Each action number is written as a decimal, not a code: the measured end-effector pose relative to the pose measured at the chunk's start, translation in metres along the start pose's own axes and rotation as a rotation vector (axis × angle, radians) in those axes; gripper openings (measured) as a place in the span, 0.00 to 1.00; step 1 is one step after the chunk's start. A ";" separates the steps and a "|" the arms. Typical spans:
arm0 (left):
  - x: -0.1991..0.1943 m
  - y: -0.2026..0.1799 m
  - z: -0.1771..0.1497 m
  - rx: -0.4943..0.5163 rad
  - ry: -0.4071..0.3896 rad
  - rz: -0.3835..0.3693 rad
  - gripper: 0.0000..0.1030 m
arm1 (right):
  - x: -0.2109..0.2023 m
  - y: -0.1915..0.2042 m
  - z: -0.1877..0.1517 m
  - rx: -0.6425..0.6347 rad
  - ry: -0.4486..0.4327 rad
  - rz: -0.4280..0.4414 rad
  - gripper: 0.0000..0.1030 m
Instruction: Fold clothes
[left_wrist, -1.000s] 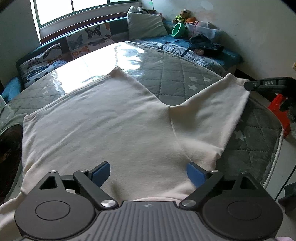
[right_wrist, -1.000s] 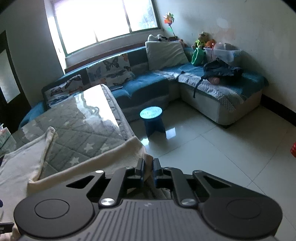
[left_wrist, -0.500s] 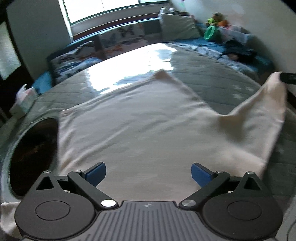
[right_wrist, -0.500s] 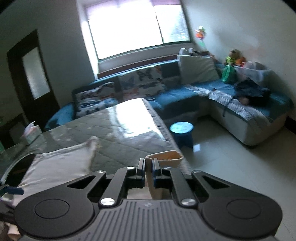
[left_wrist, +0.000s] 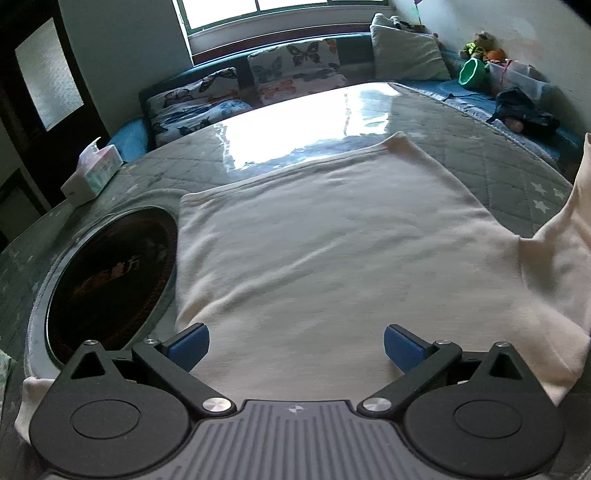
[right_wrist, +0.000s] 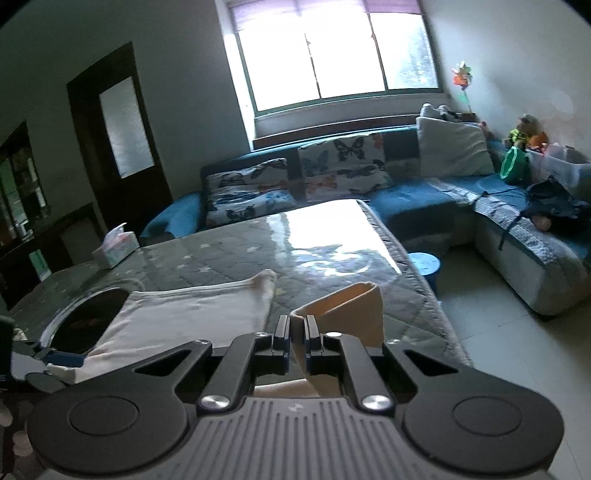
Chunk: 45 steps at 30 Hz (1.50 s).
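Our right gripper (right_wrist: 297, 341) is pressed together on the cuff of a sleeve (right_wrist: 347, 314), pinching the cream cloth between its pads and holding it raised off the surface, so that the sleeve can, we judge, be carried across the body of the garment for the first fold. Holding at the very end makes sense: the whole length of the sleeve follows the cuff and hangs free of the desk.

Our left gripper (left_wrist: 296, 345) is spread wide, grasping nothing, and hovers low over the near part of the garment (left_wrist: 332, 251), probably ready to pin the cloth down or to take a corner while the other side moves.

The garment, a pale long-sleeved top, lies flat and face-down or face-up (we cannot tell which) on the quilted desk (left_wrist: 461, 147), its body smooth apart from a few shallow wrinkles. From the left wrist view the lifted sleeve rises at the right edge of the picture. Just beside the garment's left edge a dark round inset (left_wrist: 110, 280) sits in the desk, and the hem nearly touches its rim. Farther off stands a tissue box (left_wrist: 92, 177), well clear of the work, with the sofa (right_wrist: 424, 199) beyond.
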<state>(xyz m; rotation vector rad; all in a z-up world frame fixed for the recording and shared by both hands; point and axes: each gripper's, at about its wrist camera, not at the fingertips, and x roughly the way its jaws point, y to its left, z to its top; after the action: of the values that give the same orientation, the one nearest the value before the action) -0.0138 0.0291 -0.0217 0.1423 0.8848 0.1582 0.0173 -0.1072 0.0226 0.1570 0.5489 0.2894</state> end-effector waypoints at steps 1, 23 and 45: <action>0.000 0.001 0.000 -0.003 -0.001 0.002 1.00 | 0.000 0.003 0.001 -0.004 0.002 0.009 0.06; -0.003 0.067 -0.014 -0.158 0.001 0.107 1.00 | 0.051 0.128 -0.004 -0.131 0.123 0.362 0.06; -0.024 0.095 -0.022 -0.264 -0.057 0.073 0.98 | 0.063 0.178 -0.045 -0.193 0.246 0.523 0.17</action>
<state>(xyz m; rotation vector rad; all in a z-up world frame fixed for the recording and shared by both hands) -0.0532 0.1190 0.0009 -0.0672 0.7945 0.3353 0.0042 0.0842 -0.0068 0.0758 0.7153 0.8760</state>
